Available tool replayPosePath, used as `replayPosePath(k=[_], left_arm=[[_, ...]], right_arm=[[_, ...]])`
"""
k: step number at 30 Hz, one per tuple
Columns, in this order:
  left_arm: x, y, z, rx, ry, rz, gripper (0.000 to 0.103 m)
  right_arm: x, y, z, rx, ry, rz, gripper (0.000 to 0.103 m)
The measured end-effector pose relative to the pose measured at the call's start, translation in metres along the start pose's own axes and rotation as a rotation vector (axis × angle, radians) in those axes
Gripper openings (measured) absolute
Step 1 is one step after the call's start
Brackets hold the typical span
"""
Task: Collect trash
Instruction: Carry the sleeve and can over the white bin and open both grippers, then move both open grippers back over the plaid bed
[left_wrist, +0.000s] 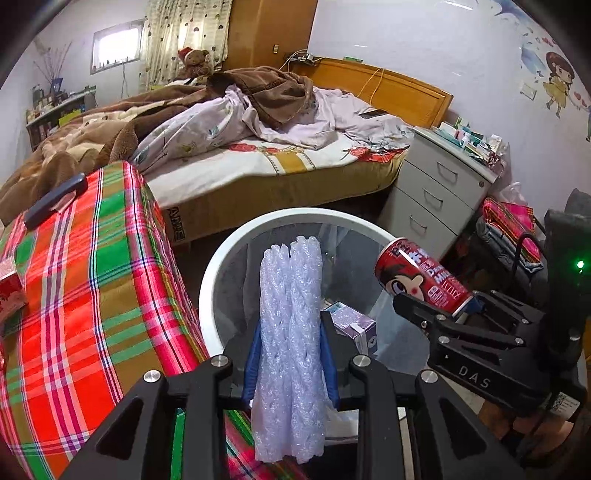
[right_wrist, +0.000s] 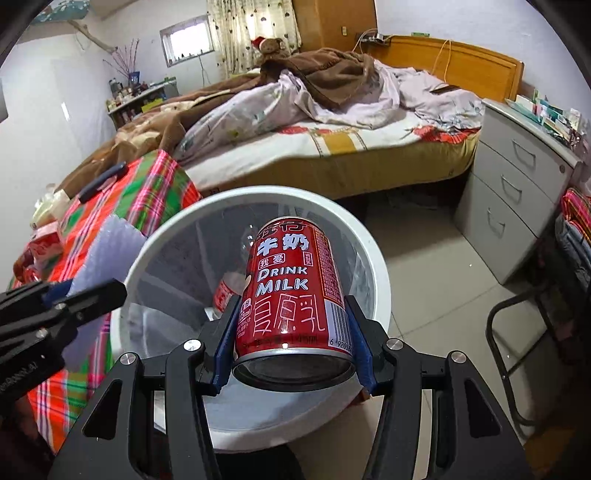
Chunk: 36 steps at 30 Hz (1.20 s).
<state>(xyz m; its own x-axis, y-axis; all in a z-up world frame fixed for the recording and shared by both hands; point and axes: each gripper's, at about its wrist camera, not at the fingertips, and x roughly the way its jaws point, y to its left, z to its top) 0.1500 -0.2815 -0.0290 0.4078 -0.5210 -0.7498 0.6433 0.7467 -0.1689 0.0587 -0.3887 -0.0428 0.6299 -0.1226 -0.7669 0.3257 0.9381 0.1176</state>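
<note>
the bin (right_wrist: 373, 266) stands on the floor before the bed (right_wrist: 332, 155), with the table (left_wrist: 92, 277) at its left and the drawers (right_wrist: 517, 192) to the right. a carton (left_wrist: 354, 325) and a bottle (right_wrist: 227, 291) lie in the bin. the can (right_wrist: 291, 291) and the wrap (left_wrist: 291, 332) hang above it.

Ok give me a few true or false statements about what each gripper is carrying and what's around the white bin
1. The right gripper holds a red milk can over the white bin. True.
2. The left gripper is empty. False: its jaws hold a roll of bubble wrap.
3. The bin is empty. False: a small carton and a plastic bottle already lie inside.
4. A plaid cloth covers the surface beside the bin. True.
5. The red can is crushed flat. False: it keeps its round shape.
</note>
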Motion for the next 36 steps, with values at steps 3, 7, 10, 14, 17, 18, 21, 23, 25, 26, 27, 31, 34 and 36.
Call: replayPosePath(k=[3, 7, 10, 14, 17, 18, 21, 23, 25, 26, 27, 31, 34, 36], left_arm=[[0.001, 0.001, 0.0, 0.0, -0.001, 0.007, 0.044], [-0.004, 0.003, 0.0, -0.001, -0.016, 0.004, 0.05], [-0.009, 0.006, 0.0, -0.011, -0.024, 0.004, 0.052], [-0.017, 0.012, -0.001, -0.022, -0.035, 0.013, 0.052], [-0.025, 0.016, -0.003, -0.023, -0.049, 0.027, 0.052], [-0.028, 0.018, -0.004, -0.027, -0.052, 0.027, 0.052], [-0.037, 0.022, -0.007, -0.038, -0.061, 0.033, 0.052], [-0.042, 0.024, -0.008, -0.036, -0.07, 0.042, 0.052], [-0.048, 0.029, -0.01, -0.045, -0.076, 0.043, 0.052], [-0.051, 0.031, -0.012, -0.049, -0.081, 0.043, 0.052], [-0.054, 0.033, -0.014, -0.053, -0.087, 0.045, 0.052], [-0.066, 0.045, -0.017, -0.075, -0.104, 0.059, 0.052], [-0.077, 0.055, -0.021, -0.09, -0.122, 0.072, 0.052], [-0.083, 0.062, -0.024, -0.105, -0.13, 0.08, 0.052]], right_arm=[[0.002, 0.001, -0.002, -0.009, 0.006, 0.002, 0.056], [-0.004, 0.002, -0.001, -0.011, -0.012, -0.008, 0.067], [-0.008, 0.003, 0.0, -0.011, -0.027, -0.018, 0.067], [-0.01, 0.006, 0.001, -0.011, -0.038, -0.023, 0.067], [-0.013, 0.01, 0.004, -0.01, -0.051, -0.02, 0.067], [-0.015, 0.011, 0.004, -0.011, -0.054, -0.018, 0.067], [-0.018, 0.016, 0.006, -0.014, -0.065, -0.012, 0.067], [-0.02, 0.02, 0.006, -0.02, -0.073, -0.007, 0.067], [-0.022, 0.024, 0.006, -0.024, -0.081, -0.004, 0.067], [-0.023, 0.026, 0.006, -0.026, -0.084, -0.003, 0.067], [-0.024, 0.028, 0.006, -0.026, -0.088, -0.001, 0.067], [-0.029, 0.039, 0.007, -0.038, -0.107, 0.016, 0.067], [-0.03, 0.048, 0.008, -0.051, -0.113, 0.031, 0.067], [-0.032, 0.056, 0.008, -0.062, -0.118, 0.039, 0.067]])
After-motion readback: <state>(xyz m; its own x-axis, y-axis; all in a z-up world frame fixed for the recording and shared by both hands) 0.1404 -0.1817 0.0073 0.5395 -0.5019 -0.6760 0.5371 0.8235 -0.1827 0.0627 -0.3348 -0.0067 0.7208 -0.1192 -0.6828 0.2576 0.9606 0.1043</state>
